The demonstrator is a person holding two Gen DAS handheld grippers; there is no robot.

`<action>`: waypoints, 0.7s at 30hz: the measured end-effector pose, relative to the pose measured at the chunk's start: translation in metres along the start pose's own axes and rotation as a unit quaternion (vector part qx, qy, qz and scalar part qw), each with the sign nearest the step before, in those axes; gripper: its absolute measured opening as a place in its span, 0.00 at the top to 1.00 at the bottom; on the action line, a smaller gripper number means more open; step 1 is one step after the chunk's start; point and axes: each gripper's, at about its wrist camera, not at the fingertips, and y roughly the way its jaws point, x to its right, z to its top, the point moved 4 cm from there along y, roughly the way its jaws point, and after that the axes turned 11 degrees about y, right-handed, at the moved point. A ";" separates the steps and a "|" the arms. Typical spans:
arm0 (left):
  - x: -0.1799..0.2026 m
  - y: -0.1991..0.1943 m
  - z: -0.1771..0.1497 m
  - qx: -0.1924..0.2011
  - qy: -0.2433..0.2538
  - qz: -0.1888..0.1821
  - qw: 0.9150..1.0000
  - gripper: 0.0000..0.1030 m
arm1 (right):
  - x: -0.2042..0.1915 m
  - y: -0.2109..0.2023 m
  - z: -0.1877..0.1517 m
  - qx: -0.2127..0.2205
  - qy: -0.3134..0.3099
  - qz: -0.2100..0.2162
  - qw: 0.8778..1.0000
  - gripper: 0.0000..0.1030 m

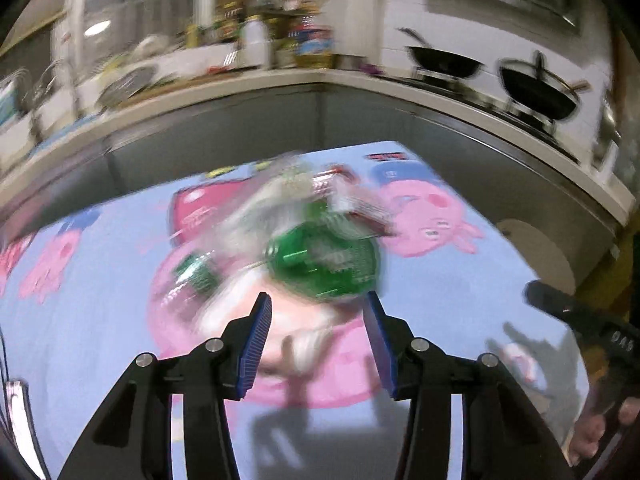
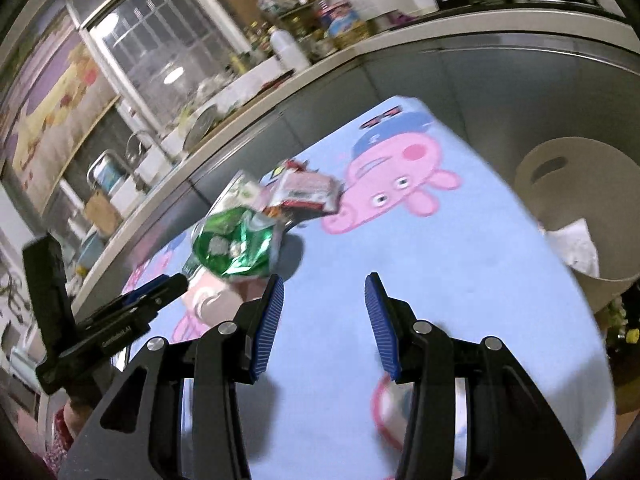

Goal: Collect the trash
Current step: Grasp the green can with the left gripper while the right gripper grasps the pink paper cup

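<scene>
Both tongs are spread, pinching nothing. The left gripper (image 1: 318, 338) hovers over the blue cartoon-pig cloth (image 1: 460, 300); a crushed green wrapper (image 1: 324, 260) lies just beyond its tips at 12 o'clock, heaped with a red packet (image 2: 306, 192). The right gripper (image 2: 324, 324) has bare cloth ahead, and the cream bin (image 2: 576, 200) stands at 2 o'clock off the table edge. The labels are too blurred to read.

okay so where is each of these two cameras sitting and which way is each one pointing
Left wrist: sits behind the left tool, facing the green wrapper on the blue cartoon cloth; the right tool's black body shows at right.
Right wrist: sits behind the right tool, looking across the cloth toward the white bin; the left tool shows at left.
Shared: green wrapper, cloth, kitchen counter.
</scene>
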 end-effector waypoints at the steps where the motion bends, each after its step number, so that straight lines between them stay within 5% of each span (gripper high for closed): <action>1: -0.016 0.000 -0.007 -0.005 -0.016 0.005 1.000 0.54 | -0.006 0.006 -0.002 -0.007 -0.008 0.000 1.000 0.59; 9: -0.114 -0.010 -0.053 -0.031 -0.113 0.039 0.992 0.54 | -0.054 0.058 0.000 -0.049 -0.040 0.026 0.998 0.59; 14: -0.118 -0.012 -0.055 -0.025 -0.120 0.018 0.992 0.54 | -0.059 0.099 0.021 -0.074 0.015 0.059 0.995 0.58; 16: -0.116 -0.013 -0.053 -0.018 -0.123 0.000 0.992 0.54 | -0.051 0.115 0.029 -0.082 0.047 0.062 0.994 0.47; 21: -0.098 -0.011 -0.040 -0.006 -0.108 -0.035 0.993 0.54 | -0.044 0.146 0.043 -0.100 0.069 0.072 0.990 0.51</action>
